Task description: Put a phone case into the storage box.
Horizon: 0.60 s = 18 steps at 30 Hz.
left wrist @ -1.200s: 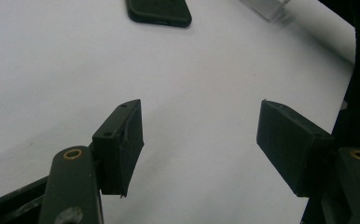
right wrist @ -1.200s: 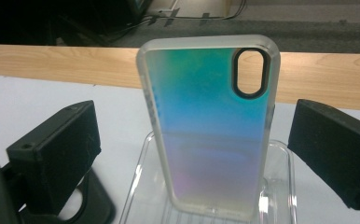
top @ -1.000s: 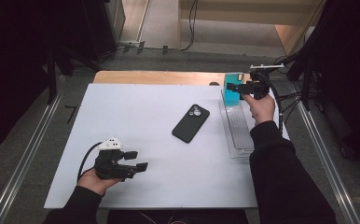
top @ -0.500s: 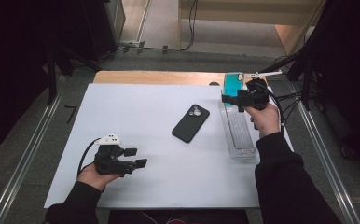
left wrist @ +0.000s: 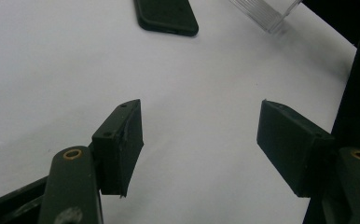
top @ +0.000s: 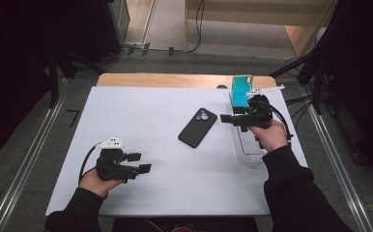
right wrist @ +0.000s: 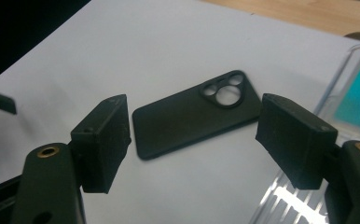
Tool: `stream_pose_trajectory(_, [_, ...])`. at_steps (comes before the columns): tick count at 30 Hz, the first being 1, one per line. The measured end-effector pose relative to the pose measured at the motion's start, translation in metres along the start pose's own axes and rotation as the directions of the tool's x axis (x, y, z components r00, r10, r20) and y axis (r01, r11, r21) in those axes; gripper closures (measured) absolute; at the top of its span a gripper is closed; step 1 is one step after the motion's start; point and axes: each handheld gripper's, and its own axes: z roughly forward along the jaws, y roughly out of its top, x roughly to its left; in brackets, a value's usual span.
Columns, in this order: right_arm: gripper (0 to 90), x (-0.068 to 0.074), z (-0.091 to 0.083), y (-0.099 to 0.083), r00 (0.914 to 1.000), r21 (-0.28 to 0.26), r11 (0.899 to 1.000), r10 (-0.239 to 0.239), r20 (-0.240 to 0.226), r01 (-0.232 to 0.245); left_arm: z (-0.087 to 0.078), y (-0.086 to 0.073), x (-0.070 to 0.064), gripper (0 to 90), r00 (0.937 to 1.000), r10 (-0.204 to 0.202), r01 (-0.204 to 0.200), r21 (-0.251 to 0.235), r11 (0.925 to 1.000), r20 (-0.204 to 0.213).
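Two grippers, both spread wide and empty: I see right gripper just beside the phone, left gripper well apart from it.

Left gripper held above white table, jaws spread wide, nothing between. Black phone seen ahead; clear tray corner beside it.

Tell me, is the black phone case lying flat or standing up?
Flat. The black phone case lies on the white table, camera hole up.
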Motion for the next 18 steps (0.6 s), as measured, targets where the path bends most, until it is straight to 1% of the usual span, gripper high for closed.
stream_pose_trajectory(4, [23.9, 0.010, 0.000, -0.010, 0.9991, 0.014, 1.000, -0.022, -0.036, 0.023, -0.001, 0.000, 0.001, 31.7, 1.0000, -0.001, 0.001, -0.002, 1.0000, 0.001])
stream_pose_trajectory(5, [23.9, 0.013, 0.000, -0.013, 0.9989, 0.015, 1.000, -0.027, -0.038, 0.027, -0.001, 0.000, 0.001, 31.7, 1.0000, -0.001, 0.001, -0.002, 1.0000, 0.000])
stream_pose_trajectory(7, [23.9, 0.017, 0.000, -0.019, 0.9978, 0.031, 0.999, -0.039, -0.055, 0.041, -0.002, 0.001, 0.001, 31.7, 1.0000, -0.003, 0.003, -0.007, 1.0000, -0.002])
stream_pose_trajectory(11, [23.9, 0.021, -0.001, -0.028, 0.9956, 0.039, 0.998, -0.040, -0.084, 0.043, -0.002, 0.001, 0.002, 31.7, 1.0000, -0.003, 0.003, -0.010, 0.9999, -0.001])
stream_pose_trajectory(13, [23.9, 0.023, -0.003, -0.033, 0.9941, 0.031, 0.998, -0.046, -0.099, 0.049, -0.002, 0.001, 0.002, 31.7, 1.0000, -0.002, 0.002, -0.009, 1.0000, -0.001])
stream_pose_trajectory(15, [23.9, 0.025, -0.005, -0.037, 0.9922, 0.033, 0.998, -0.042, -0.117, 0.046, -0.002, 0.002, 0.002, 31.7, 1.0000, -0.003, 0.003, -0.007, 1.0000, 0.001])
stream_pose_trajectory(16, [23.9, 0.026, -0.005, -0.040, 0.9911, 0.035, 0.998, -0.047, -0.125, 0.052, -0.002, 0.002, 0.002, 31.7, 1.0000, -0.002, 0.002, -0.006, 1.0000, 0.001])
stream_pose_trajectory(18, [23.9, 0.029, -0.005, -0.045, 0.9894, 0.049, 0.996, -0.071, -0.127, 0.078, -0.001, 0.002, 0.002, 31.7, 1.0000, -0.002, 0.002, -0.006, 1.0000, 0.002])
